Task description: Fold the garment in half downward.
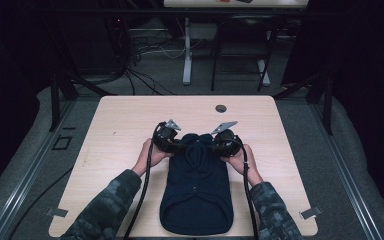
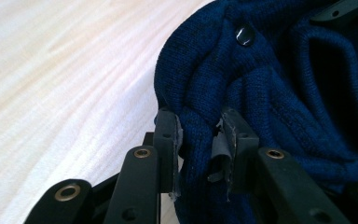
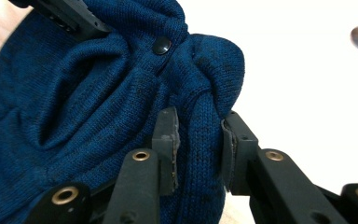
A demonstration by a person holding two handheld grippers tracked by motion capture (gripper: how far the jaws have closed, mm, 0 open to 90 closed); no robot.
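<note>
Pale wood table (image 1: pixel 120 130) sits in a dark room, with cables and desk legs on the floor toward twelve o'clock. On it a navy knitted sweater (image 1: pixel 196 197) lies flat, its hem at six o'clock near the table's front edge and its collar end bunched toward twelve. At the collar's nine o'clock side the left gripper (image 1: pixel 174 144) pinches a fold of knit; the left gripper view shows that fold (image 2: pixel 196 140) squeezed between both jaws, with a dark snap button (image 2: pixel 245 35) above it at one o'clock. At the three o'clock side the right gripper (image 1: pixel 215 144) likewise clamps a ridge of fabric (image 3: pixel 200 144), a button (image 3: pixel 161 45) at eleven o'clock. The step looks like taking hold of the top corners to fold or lift the garment; next, both hands would need to move together, keeping the knit taut and level. Sleeves are hard to make out, seemingly tucked away, and the person's forearms are cut off at the bottom edge
</note>
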